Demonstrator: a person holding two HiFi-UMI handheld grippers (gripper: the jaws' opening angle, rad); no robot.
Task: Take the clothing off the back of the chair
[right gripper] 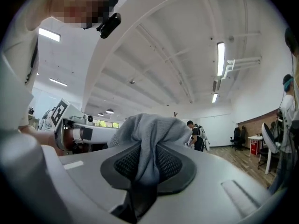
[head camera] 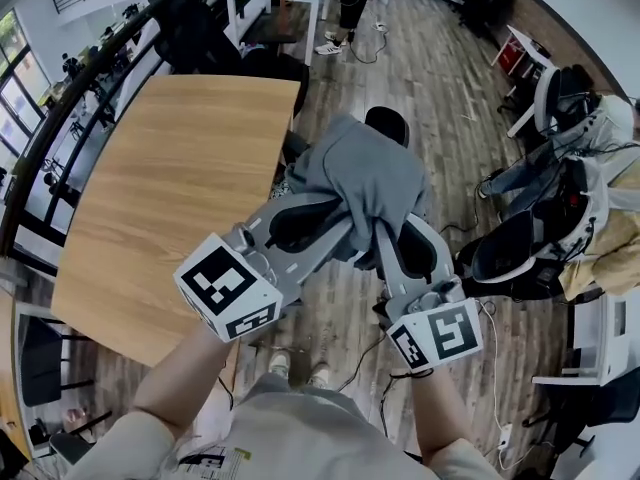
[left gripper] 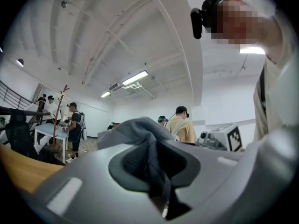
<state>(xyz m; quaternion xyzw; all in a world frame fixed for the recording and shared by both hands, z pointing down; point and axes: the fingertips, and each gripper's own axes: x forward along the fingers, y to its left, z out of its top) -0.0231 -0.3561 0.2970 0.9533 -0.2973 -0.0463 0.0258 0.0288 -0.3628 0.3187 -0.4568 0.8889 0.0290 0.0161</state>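
Beside wooden table (head camera: 170, 188), left gripper (head camera: 343, 226) and right gripper (head camera: 386, 240) nearly closed, each pinching 1 fold of grey clothing (head camera: 360, 173) held over chair (head camera: 388, 124); hem snagging could pull it free.

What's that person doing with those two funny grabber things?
A person holds a gripper in each hand. The left gripper and the right gripper both have their jaws clamped on a bunched-up piece of grey clothing, holding it up between them next to a wooden table. A black chair peeks out just past the clothing. I can't tell whether the cloth is fully clear of the chair.
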